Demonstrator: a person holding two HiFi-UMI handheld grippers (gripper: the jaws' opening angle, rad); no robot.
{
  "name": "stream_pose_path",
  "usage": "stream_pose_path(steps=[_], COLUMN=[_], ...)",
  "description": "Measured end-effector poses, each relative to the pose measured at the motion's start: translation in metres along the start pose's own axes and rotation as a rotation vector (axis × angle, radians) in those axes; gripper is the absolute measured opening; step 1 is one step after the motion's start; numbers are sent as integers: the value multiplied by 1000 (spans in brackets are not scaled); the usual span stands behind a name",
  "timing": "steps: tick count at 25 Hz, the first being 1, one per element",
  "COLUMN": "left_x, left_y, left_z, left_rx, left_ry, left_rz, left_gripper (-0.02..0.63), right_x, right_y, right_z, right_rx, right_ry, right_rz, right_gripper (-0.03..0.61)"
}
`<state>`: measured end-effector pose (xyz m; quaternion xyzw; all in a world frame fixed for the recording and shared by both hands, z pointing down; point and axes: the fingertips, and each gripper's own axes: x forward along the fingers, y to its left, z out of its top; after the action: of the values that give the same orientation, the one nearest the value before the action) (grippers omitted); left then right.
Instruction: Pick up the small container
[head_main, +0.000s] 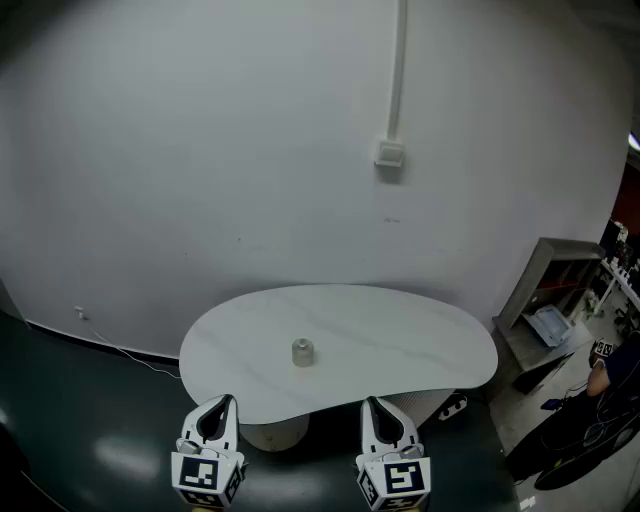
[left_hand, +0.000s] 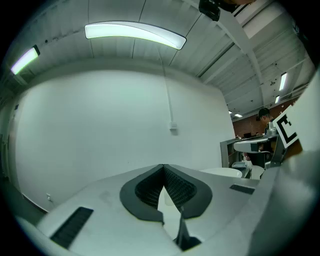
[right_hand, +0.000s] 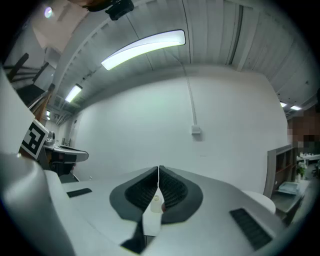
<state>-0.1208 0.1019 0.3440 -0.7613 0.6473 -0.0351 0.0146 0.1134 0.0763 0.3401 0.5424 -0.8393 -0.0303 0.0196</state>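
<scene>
The small container (head_main: 303, 352), a pale grey cylinder, stands upright near the middle of the white kidney-shaped table (head_main: 400, 340). Both grippers hover level, short of the table's near edge and apart from the container. My left gripper (head_main: 222, 401) sits to the container's near left with its tips together and nothing held. My right gripper (head_main: 372, 402) sits to its near right, also shut and empty. In the right gripper view the container (right_hand: 156, 202) shows small through the gap below the closed tips (right_hand: 159, 168). The left gripper (left_hand: 163, 166) shows closed tips against the wall.
A white wall stands behind the table, with a junction box and conduit (head_main: 389, 153). A grey shelf unit (head_main: 548, 300) stands at the right, and a person (head_main: 610, 375) beside it at the frame edge. A thin cable (head_main: 120, 348) runs along the dark floor at the left.
</scene>
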Motion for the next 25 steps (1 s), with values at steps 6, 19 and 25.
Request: stream_pose_path(steps=[6,19,25], left_x=[-1,-1,-7], left_y=[0,3,12], left_z=[-1,-11,-19], left_rx=[-3,-19,-19], left_ry=[-13,-13,-11], left_rz=[-8,-32,-44], left_gripper=[10,10,11], right_x=[-1,0,-1], right_y=[4,9,23], right_z=[-4,-6,-5], right_rx=[-17,1,-4], right_ry=[8,-14,-19], right_rz=[0,-42,-54], right_gripper=[69,69,69])
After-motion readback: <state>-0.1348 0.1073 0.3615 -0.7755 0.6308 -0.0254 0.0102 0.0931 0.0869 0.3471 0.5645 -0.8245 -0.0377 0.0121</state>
